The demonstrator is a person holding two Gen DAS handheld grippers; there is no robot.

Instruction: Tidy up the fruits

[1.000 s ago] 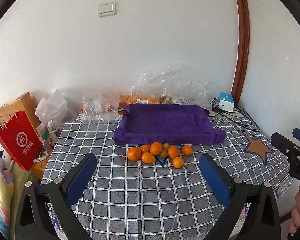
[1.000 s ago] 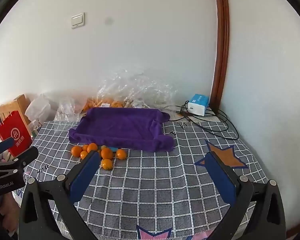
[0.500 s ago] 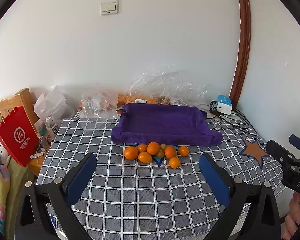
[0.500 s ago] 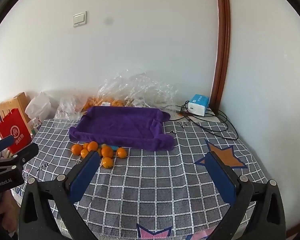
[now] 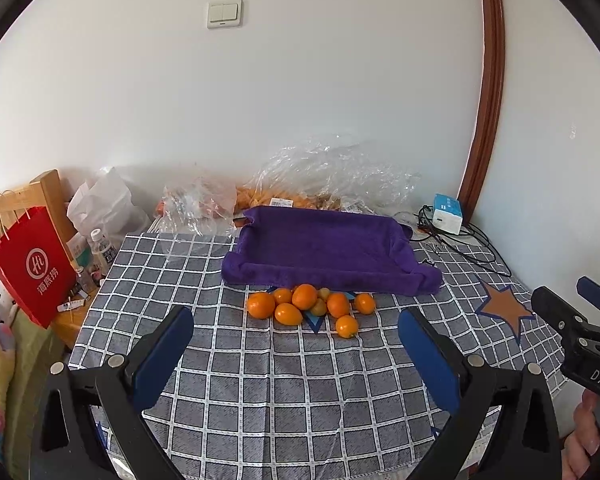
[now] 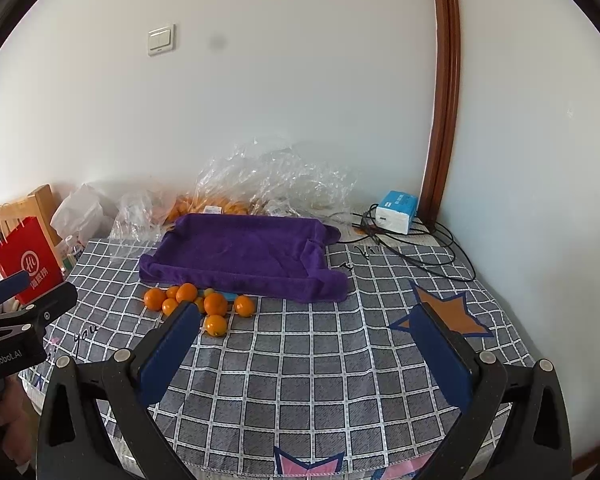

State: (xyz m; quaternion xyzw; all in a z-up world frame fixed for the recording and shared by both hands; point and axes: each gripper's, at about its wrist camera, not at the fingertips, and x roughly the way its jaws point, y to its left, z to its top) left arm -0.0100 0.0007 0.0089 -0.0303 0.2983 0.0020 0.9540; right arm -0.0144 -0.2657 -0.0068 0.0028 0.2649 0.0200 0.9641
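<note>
at the lower right edge of the left wrist view, the right gripper [image 5: 572,312] juts in with part of a hand [image 5: 584,436] under it; the right wrist view shows instead the left gripper [image 6: 24,296] at its left edge, over a hand [image 6: 8,408], and an orange star on the cloth at right that sits nearer the middle there. the white-and-blue box [image 6: 396,212] with black cables [image 6: 420,256] shows larger in the right wrist view, upper right of the table; the bottles by the red paper bag [image 5: 32,264] show only in the left wrist view.

both pairs of blue-padded fingers [image 5: 160,356] stand wide apart, holding nothing and touching nothing, above the near part of the checked table [image 5: 300,392].

nine small oranges [image 5: 304,306] lie bunched in mid-frame on the cloth, just in front of the near rim of one purple towel-lined tray [image 5: 328,248], which has no fruit in it. one orange sits slightly apart, nearest the camera. behind the tray lie crumpled clear plastic bags [image 5: 332,172] with more orange fruit inside, too jumbled to count.
</note>
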